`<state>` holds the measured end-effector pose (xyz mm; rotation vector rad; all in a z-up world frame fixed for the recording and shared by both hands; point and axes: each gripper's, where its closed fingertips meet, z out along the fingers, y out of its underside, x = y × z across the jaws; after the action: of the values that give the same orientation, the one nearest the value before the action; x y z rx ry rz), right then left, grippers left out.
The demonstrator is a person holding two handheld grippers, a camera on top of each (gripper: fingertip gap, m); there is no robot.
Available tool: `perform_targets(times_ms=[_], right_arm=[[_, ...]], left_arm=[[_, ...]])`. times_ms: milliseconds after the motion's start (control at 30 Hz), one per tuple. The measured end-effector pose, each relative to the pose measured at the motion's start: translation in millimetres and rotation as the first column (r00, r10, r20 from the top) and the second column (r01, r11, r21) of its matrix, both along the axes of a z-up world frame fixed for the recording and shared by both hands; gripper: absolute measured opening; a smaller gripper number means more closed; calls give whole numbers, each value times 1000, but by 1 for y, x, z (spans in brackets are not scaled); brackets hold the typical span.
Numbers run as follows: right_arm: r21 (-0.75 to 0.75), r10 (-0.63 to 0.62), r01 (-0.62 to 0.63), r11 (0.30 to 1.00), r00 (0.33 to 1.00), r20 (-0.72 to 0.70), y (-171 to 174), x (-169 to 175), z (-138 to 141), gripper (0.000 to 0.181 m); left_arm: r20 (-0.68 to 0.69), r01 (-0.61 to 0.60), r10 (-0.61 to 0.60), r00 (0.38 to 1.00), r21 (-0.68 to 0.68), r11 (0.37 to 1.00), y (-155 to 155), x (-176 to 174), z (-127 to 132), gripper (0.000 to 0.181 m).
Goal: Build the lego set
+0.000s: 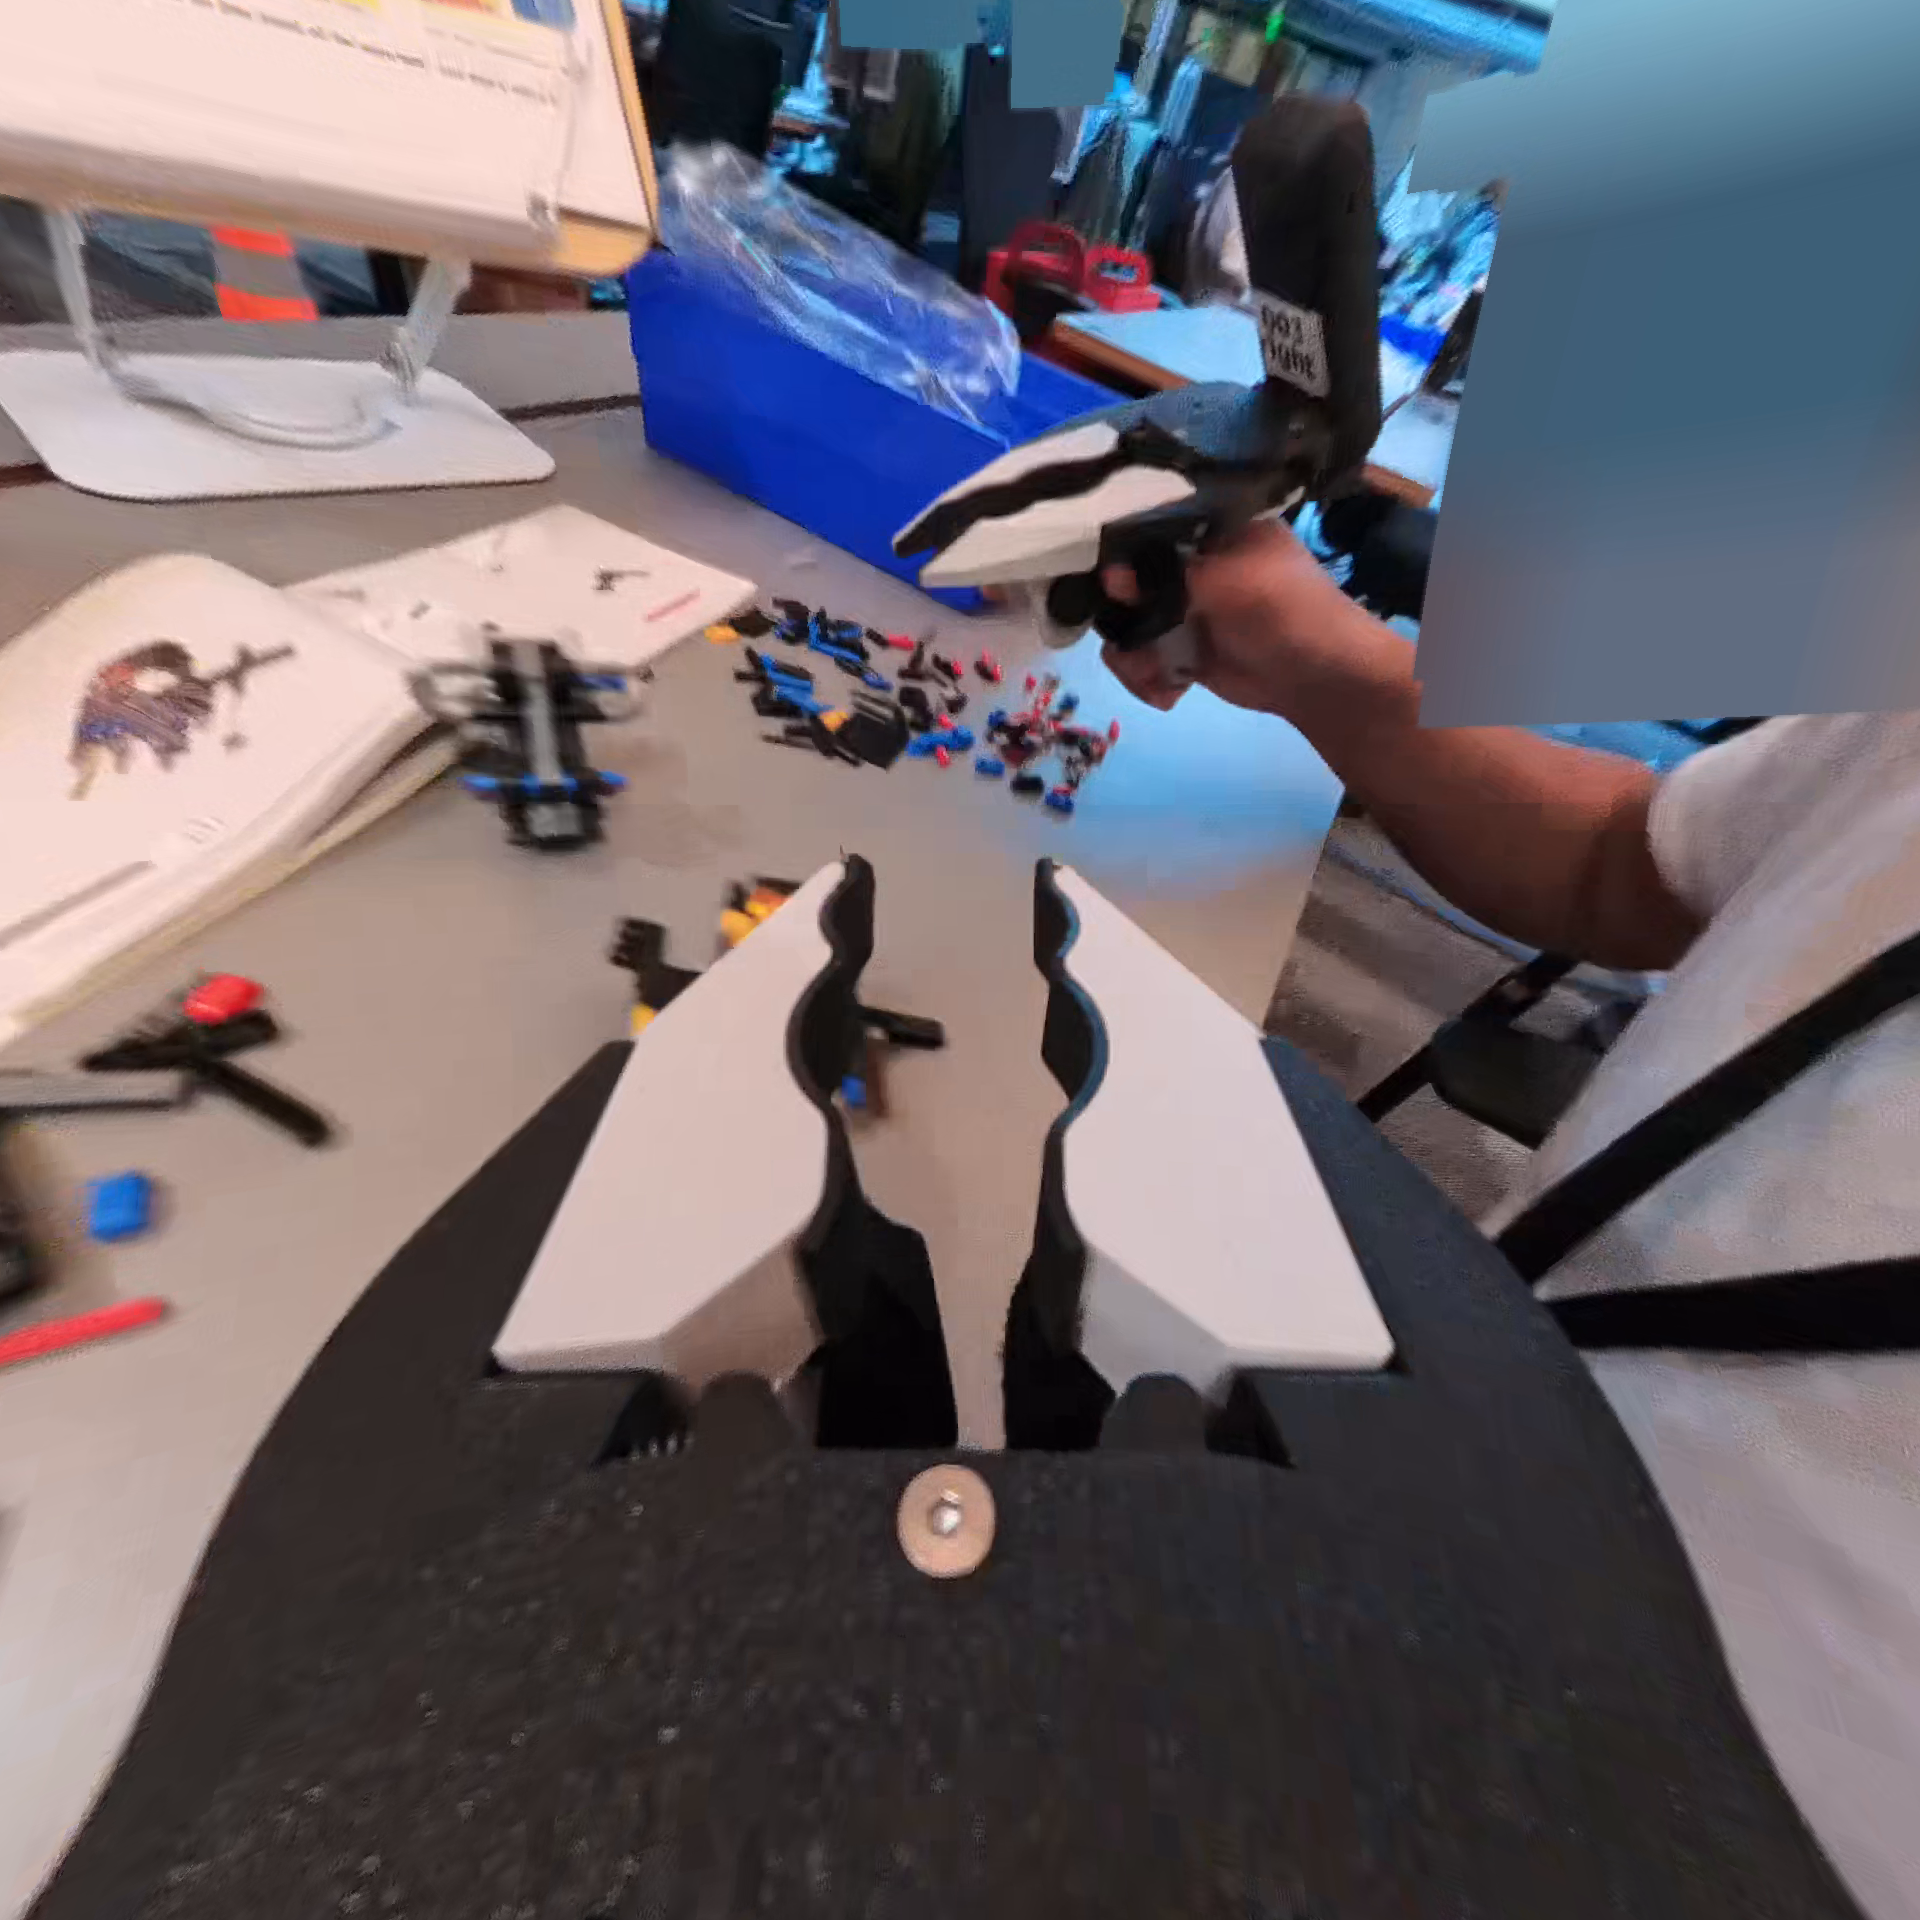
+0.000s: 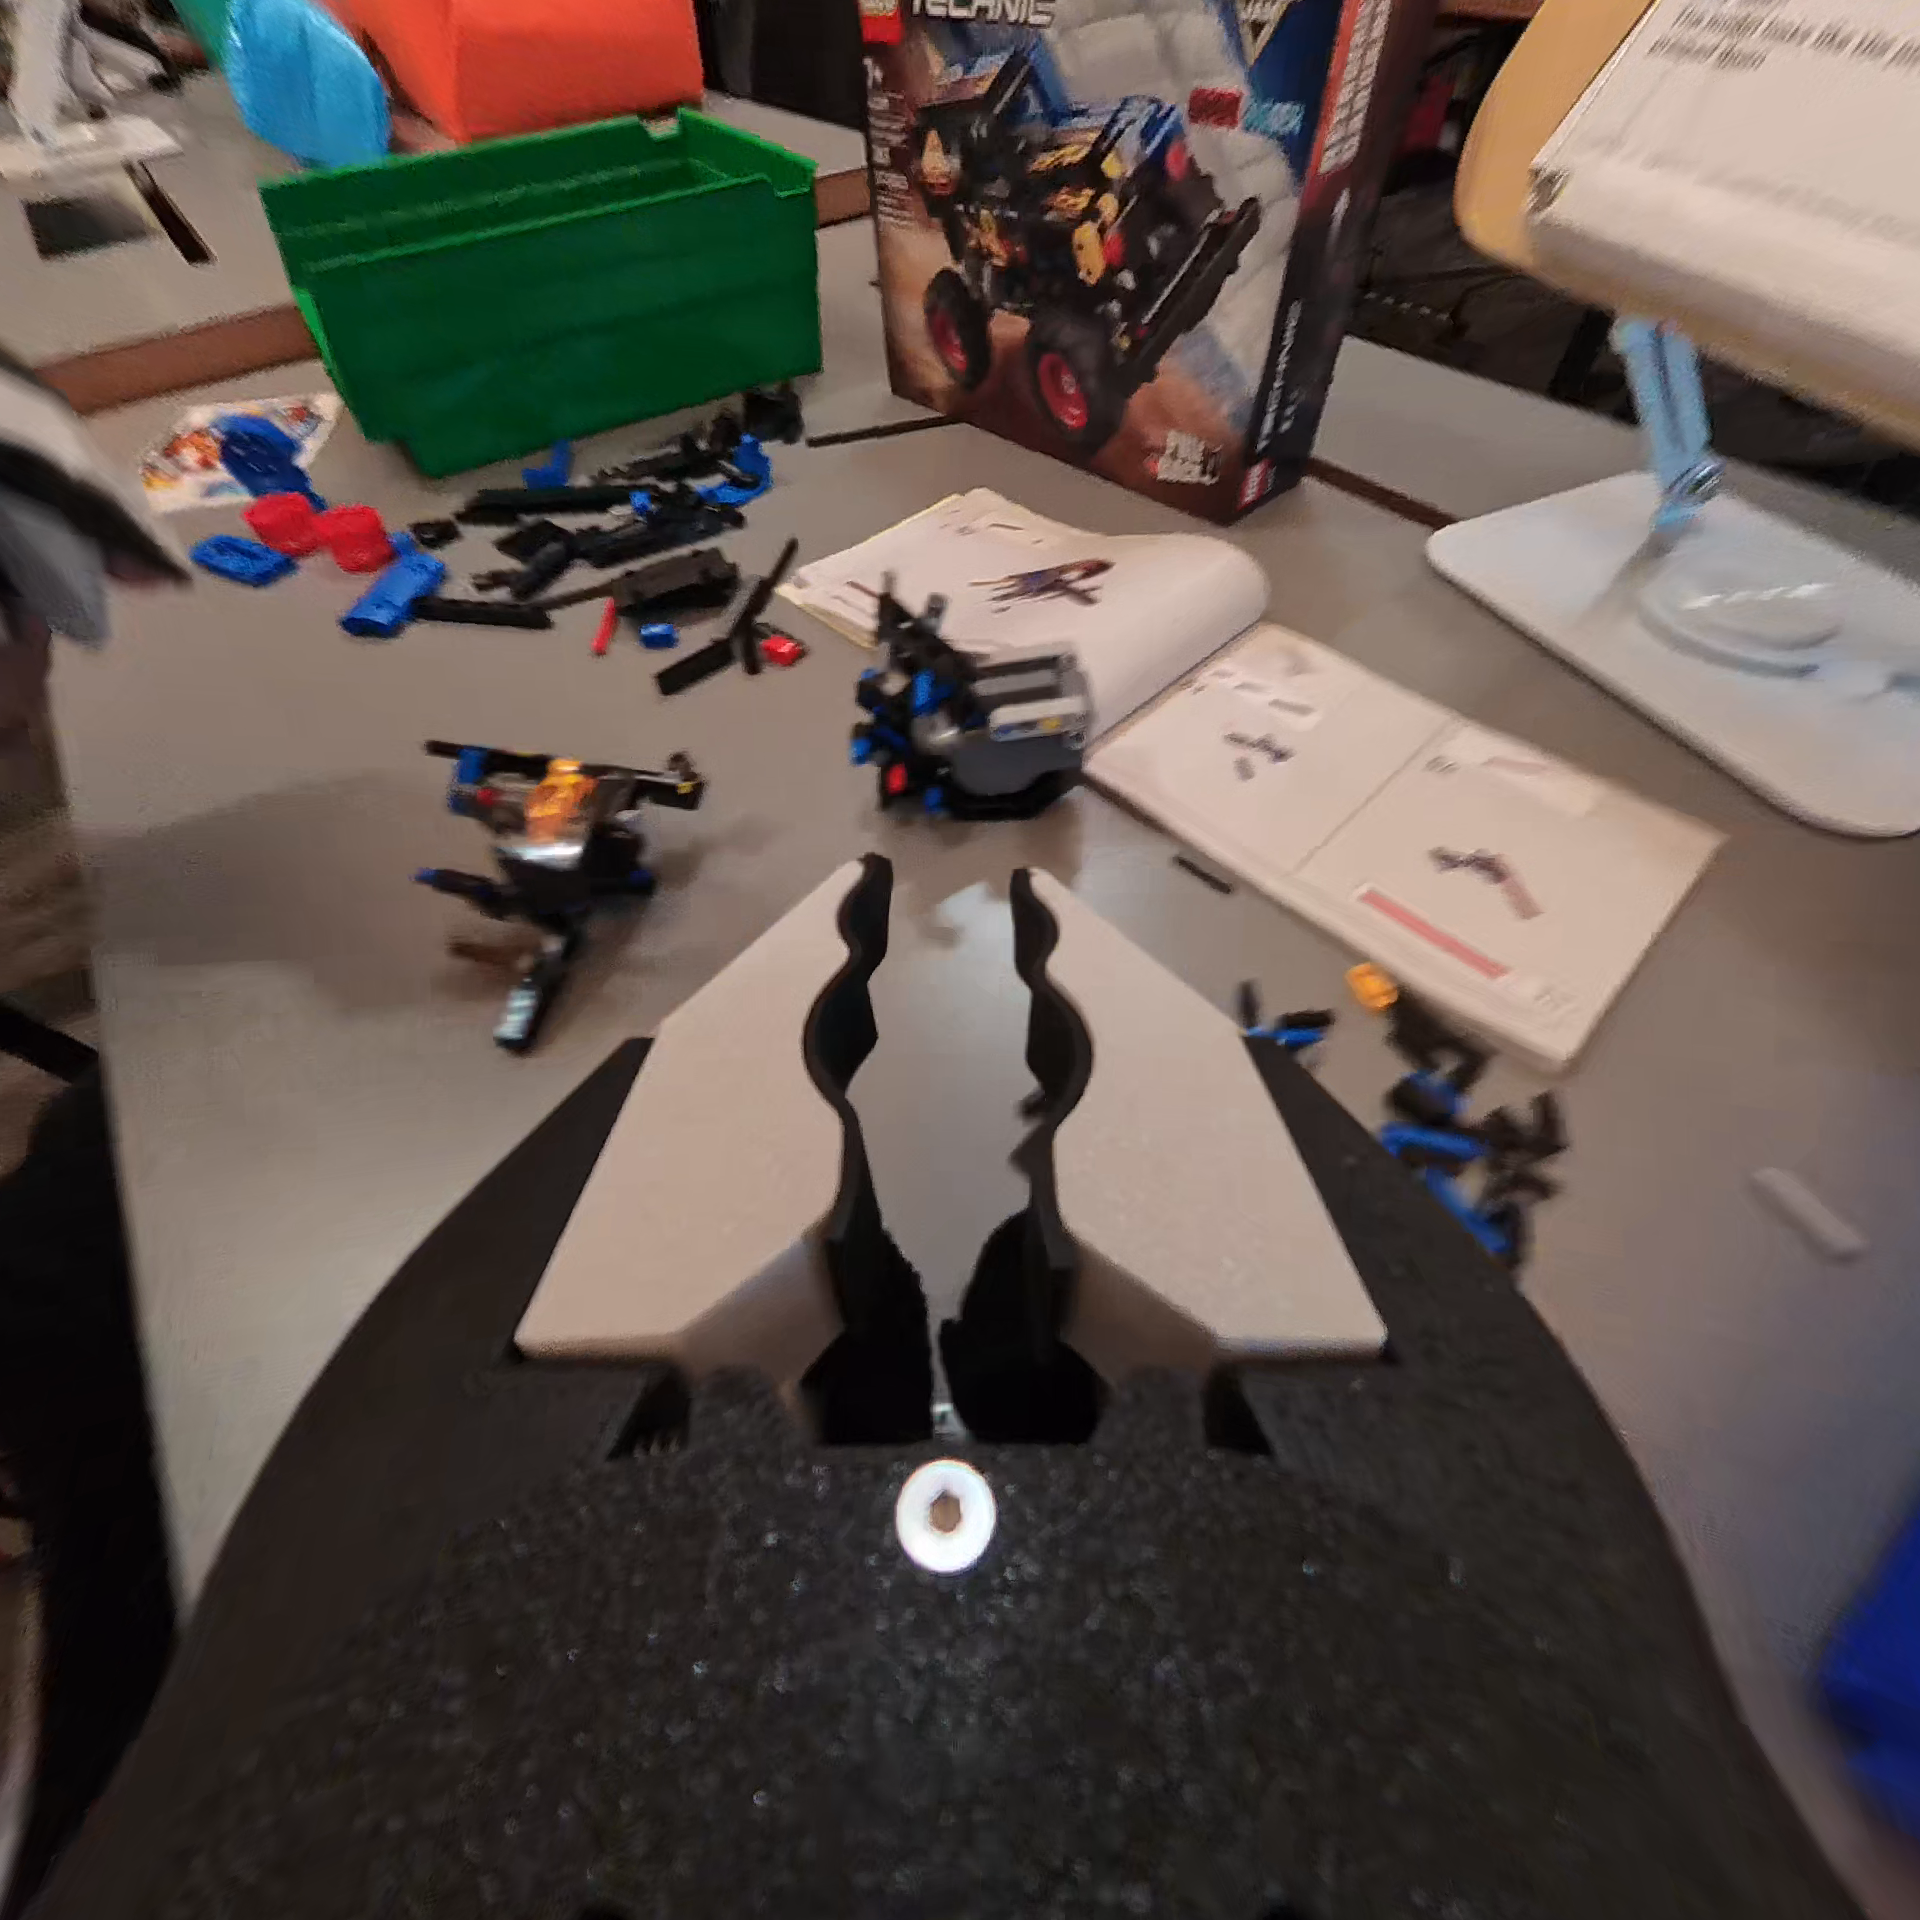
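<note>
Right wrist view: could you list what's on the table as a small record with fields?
surface: grey table
bin: green, open
box: lego set box, upright
booklet: open instruction pages
builds: two part-built models
loose parts: scattered pile
right gripper: open, empty

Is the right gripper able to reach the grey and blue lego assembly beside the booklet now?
Probably yes. The right gripper is open and empty, and the grey and blue assembly sits just beyond its fingertips with bare table between them.
</note>
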<state>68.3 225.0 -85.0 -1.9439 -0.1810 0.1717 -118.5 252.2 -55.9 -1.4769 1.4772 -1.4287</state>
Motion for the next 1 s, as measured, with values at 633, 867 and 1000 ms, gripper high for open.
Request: perform_targets(times_ms=[633, 867, 1000], right_arm=[[-34, -93, 98, 995, 986, 139, 35, 82, -29, 26], [-66, -73, 78, 995, 995, 74, 36, 83, -39, 25], [-86, -65, 67, 994, 998, 24, 37, 81, -42, 23]], left_arm=[[29, -309, 319, 947, 340, 888, 193, 46, -37, 20], [83, -366, 380, 921, 512, 777, 220, 28, -21, 17], [78, -444, 450, 890, 373, 814, 250, -21, 7, 15]])
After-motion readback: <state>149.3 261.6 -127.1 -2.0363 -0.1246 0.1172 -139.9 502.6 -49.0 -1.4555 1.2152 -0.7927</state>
